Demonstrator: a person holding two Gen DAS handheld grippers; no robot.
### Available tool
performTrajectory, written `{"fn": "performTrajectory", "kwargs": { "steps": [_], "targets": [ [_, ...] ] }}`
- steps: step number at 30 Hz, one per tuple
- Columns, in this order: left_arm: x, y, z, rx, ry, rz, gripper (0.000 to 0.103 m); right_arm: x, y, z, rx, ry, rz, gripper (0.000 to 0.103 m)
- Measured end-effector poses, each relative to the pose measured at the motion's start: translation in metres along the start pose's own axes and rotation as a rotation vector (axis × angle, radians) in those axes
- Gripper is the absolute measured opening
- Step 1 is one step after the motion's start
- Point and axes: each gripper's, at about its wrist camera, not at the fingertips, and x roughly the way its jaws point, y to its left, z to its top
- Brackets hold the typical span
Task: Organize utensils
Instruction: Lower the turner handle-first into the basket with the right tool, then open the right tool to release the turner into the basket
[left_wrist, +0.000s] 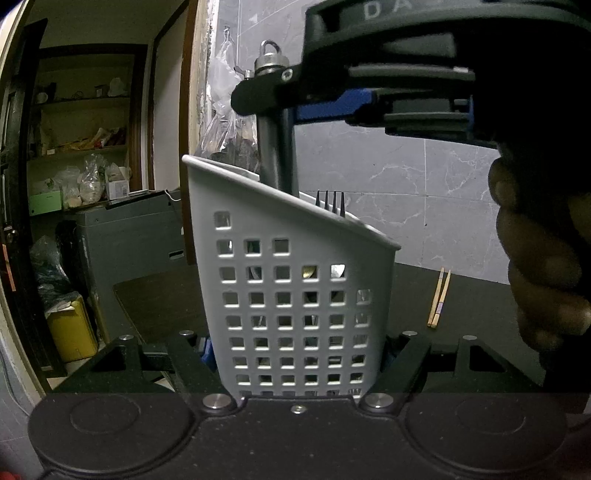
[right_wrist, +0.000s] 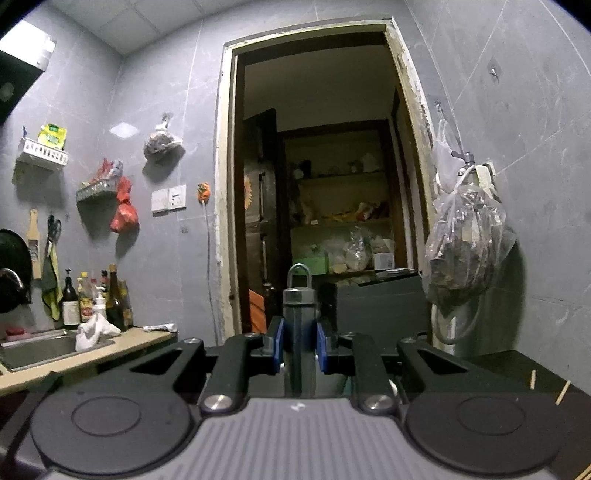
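- My left gripper (left_wrist: 299, 363), bottom centre of the left wrist view: pads clamped on the two sides of the grey utensil caddy (left_wrist: 295, 295), low on its body. It's a wide hold, used as a brace.
- Caddy: perforated plastic, slanted rim, standing on the dark surface (left_wrist: 159, 302). I judge it light, a bit flexible in the walls, prone to tip or slide if a utensil catches the rim. The low grip looks right; squeezing harder would only bow the walls.
- My right gripper (right_wrist: 299, 350), lower centre of its own view: blue pads pinching a dark metal handle (right_wrist: 299, 317) with a hanging ring on top. In the left view it sits upper centre, the handle running down into the tall back part of the caddy.
- Handle: rigid, smooth, likely slippery and heavier at the hidden working end. I'd keep the pinch just below the cap so it hangs plumb. The tool's head is hidden inside the caddy, so I can't tell if it has bottomed out.
- Fork (left_wrist: 330, 203): tines up, already in the caddy, centre of the left view.
- Chopsticks (left_wrist: 439, 299): wooden pair lying on the surface, right of centre, clear of the caddy. Thin, light and apt to roll; I'd pinch both mid-length.
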Motion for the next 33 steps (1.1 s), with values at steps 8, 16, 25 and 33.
{"fn": "performTrajectory", "kwargs": {
  "steps": [8,16,25,33],
  "targets": [
    [0.000,0.000,0.000,0.000,0.000,0.000,0.076,0.001,-0.008,0.003,0.059,0.004,0.015,0.021],
    [0.000,0.000,0.000,-0.001,0.000,0.000,0.076,0.010,-0.020,0.000,0.114,0.035,0.008,0.021],
    [0.000,0.000,-0.001,0.000,0.000,0.002,0.076,0.007,-0.023,-0.005,0.110,0.034,-0.016,0.035],
    [0.001,0.000,-0.002,-0.001,-0.001,0.001,0.076,0.001,-0.023,-0.008,0.107,0.023,-0.037,0.071]
  ]
}}
